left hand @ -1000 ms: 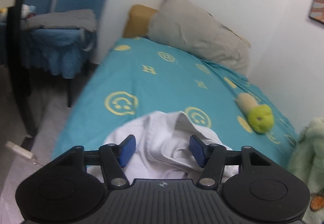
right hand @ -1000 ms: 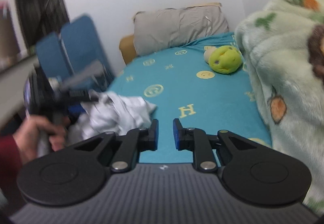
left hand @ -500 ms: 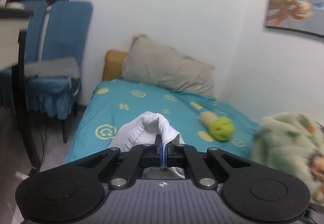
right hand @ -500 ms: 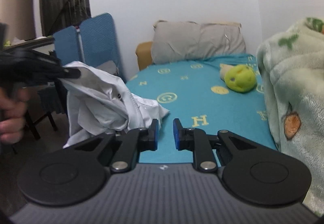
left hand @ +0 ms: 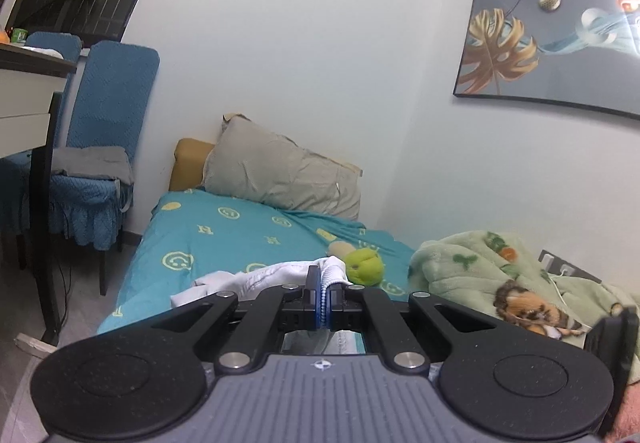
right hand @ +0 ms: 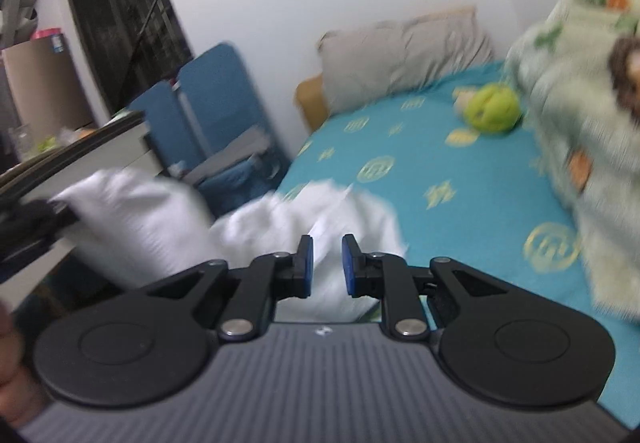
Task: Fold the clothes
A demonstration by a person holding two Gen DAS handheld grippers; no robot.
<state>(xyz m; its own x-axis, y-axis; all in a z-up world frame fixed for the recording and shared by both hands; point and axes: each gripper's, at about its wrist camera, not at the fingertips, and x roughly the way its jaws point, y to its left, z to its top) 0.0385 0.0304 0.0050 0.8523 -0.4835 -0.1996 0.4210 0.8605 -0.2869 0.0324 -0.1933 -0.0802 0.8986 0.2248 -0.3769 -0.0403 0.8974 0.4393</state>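
A white garment (left hand: 256, 277) hangs over the near end of the bed, and my left gripper (left hand: 322, 283) is shut on a bunched edge of it, held up above the mattress. In the right wrist view the same white garment (right hand: 276, 219) stretches, blurred, from the left gripper (right hand: 28, 219) at the far left down toward the bed. My right gripper (right hand: 327, 267) hovers just in front of that cloth with a narrow gap between its blue pads. The white fabric shows behind the gap, but the pads do not press on it.
The teal patterned bed sheet (left hand: 224, 239) carries a grey pillow (left hand: 280, 175) at the head, a green plush toy (left hand: 362, 267) and a pale green fleece blanket (left hand: 480, 267) along the wall side. Blue-covered chairs (left hand: 108, 163) and a table (left hand: 28, 91) stand left of the bed.
The left gripper closed on the white garment and lifted it up off the bed. The right gripper moved in toward the hanging cloth, its gap unchanged.
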